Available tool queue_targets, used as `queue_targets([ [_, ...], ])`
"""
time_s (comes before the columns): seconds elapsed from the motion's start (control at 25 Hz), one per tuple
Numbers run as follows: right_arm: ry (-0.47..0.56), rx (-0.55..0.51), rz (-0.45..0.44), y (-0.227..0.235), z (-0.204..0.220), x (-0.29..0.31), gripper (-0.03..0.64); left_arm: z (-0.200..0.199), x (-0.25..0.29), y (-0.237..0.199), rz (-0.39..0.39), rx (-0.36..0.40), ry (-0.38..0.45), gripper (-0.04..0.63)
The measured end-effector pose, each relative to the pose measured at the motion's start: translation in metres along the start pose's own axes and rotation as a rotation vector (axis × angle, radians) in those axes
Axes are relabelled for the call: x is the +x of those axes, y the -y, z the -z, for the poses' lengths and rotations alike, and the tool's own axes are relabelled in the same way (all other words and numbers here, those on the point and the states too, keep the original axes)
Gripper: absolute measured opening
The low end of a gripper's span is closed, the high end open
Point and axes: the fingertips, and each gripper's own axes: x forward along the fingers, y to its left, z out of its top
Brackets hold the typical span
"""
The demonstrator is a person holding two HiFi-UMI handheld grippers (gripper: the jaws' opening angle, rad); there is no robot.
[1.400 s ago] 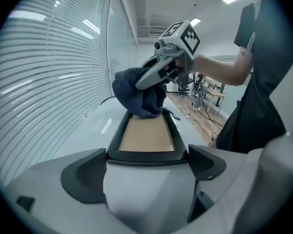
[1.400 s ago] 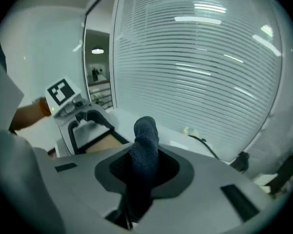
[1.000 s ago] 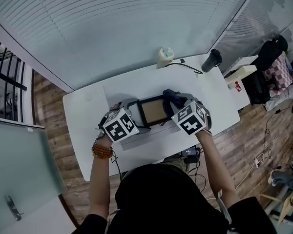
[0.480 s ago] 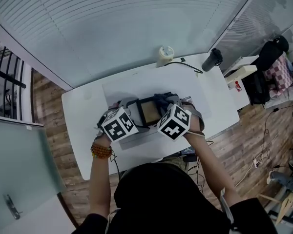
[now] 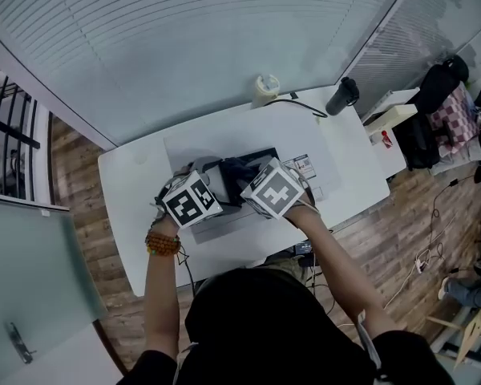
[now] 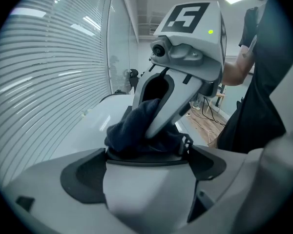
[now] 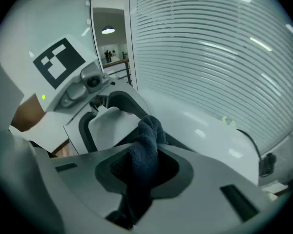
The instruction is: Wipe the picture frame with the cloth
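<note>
The black picture frame lies mid-table, mostly covered by both grippers. My left gripper holds the frame's left edge; in the left gripper view the frame's dark edge sits across its closed jaws. My right gripper is shut on a dark blue cloth and presses it onto the frame's left part, right beside the left gripper. The cloth bunches just ahead of the left jaws, under the right gripper's fingers. In the right gripper view the cloth hangs between the jaws, with the left gripper close behind it.
The white table has a pale cup, a dark bottle and a black cable at its far edge. A printed card lies right of the frame. Wooden floor, cables and a chair lie to the right.
The right gripper has swept the cloth leftward across the frame, from its right side up to the left gripper. The left gripper has kept still on the frame.
</note>
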Motion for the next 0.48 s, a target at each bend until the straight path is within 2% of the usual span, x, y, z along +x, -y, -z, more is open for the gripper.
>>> queue_targets([
  [0.16,0.028,0.03,-0.079,-0.015,-0.009,0.007,0.05,0.002,0.001,0.003,0.004,-0.024,-0.007,0.517],
  [0.24,0.11,0.13,-0.189,-0.013,-0.011,0.002,0.051,0.003,0.002,0.002,0.004,-0.016,-0.003,0.517],
  [0.32,0.244,0.272,-0.334,-0.009,-0.019,-0.015,0.051,0.003,0.003,0.001,0.003,-0.008,0.003,0.517],
  [0.36,0.31,0.331,-0.38,-0.004,-0.023,-0.026,0.051,0.003,0.002,0.001,0.002,-0.008,0.006,0.517],
  [0.4,0.365,0.371,-0.392,0.002,-0.024,-0.039,0.051,0.002,0.002,0.001,0.001,-0.007,0.007,0.517],
  [0.48,0.417,0.388,-0.308,0.02,-0.016,-0.063,0.052,0.001,0.0,0.003,0.0,-0.004,0.005,0.517],
])
